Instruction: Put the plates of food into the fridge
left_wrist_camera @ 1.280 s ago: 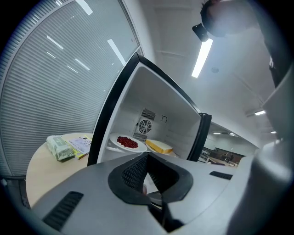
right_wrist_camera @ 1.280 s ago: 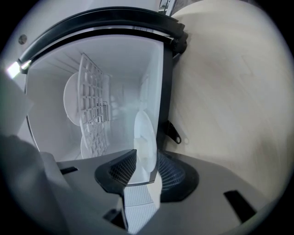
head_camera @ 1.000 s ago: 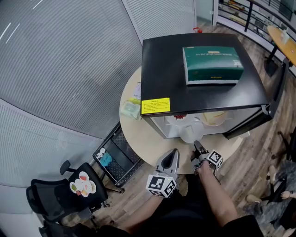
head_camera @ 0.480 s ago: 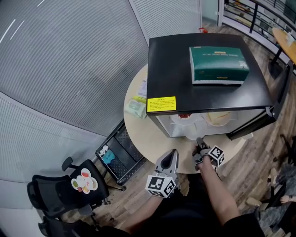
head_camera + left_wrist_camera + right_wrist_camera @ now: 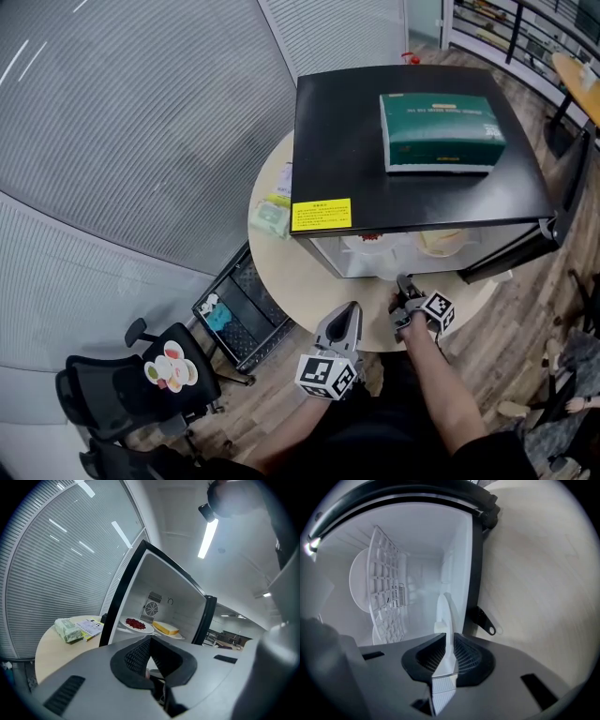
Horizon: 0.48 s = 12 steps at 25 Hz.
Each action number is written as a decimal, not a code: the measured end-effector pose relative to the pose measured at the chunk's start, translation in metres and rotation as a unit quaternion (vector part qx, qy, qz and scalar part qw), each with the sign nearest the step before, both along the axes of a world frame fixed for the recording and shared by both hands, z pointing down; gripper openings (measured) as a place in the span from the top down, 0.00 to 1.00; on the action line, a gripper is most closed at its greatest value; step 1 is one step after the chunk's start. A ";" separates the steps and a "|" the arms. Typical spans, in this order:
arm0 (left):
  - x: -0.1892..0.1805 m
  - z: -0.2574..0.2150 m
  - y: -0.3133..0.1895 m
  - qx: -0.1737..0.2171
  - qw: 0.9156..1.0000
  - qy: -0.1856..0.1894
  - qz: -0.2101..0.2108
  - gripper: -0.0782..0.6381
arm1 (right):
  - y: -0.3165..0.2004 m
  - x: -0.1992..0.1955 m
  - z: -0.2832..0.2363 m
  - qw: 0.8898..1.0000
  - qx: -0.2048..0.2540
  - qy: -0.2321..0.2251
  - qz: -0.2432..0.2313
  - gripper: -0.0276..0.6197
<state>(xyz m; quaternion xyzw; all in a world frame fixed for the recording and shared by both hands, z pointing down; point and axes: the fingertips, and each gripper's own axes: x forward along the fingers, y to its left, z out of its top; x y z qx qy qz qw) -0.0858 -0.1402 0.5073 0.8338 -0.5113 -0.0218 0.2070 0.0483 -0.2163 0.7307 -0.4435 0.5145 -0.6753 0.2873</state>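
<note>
**Right gripper [image 5: 403, 286] pinching white plate [image 5: 387, 270] rim at fridge [image 5: 412, 141] mouth**

Jaws have just been closing, now on the plate's near edge. The plate lies straight ahead, reaching into the lower compartment, so I'd push forward. Left gripper [image 5: 349, 314] is pressed together, empty, just beside and farther off.

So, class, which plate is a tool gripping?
The front plate, rim in the right tool, whose jaws have just been closing. The red food plate and yellow food plate sit untouched.

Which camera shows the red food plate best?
The left gripper view: the plate of red food sits plainly inside the fridge. The head view catches only a red sliver; the right gripper view shows no red.
</note>
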 end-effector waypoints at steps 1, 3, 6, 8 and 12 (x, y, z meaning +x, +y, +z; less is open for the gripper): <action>0.001 0.000 0.000 0.000 1.000 0.000 0.001 0.88 | 0.001 0.000 0.000 1.000 -0.003 0.000 -0.001 0.91; 0.002 0.000 0.000 0.000 1.000 0.001 0.003 0.88 | 0.006 0.000 0.002 1.000 -0.008 -0.001 -0.001 0.90; 0.003 -0.001 0.000 0.002 1.000 0.002 0.006 0.88 | 0.015 0.003 0.005 1.000 -0.016 -0.004 0.003 0.90; 0.003 -0.001 0.002 0.004 1.000 0.002 0.009 0.88 | 0.027 0.002 0.006 1.000 -0.022 -0.004 -0.006 0.90; 0.004 -0.011 0.011 0.016 1.000 0.003 0.025 0.88 | 0.055 0.001 -0.024 0.996 0.034 0.068 -0.053 0.90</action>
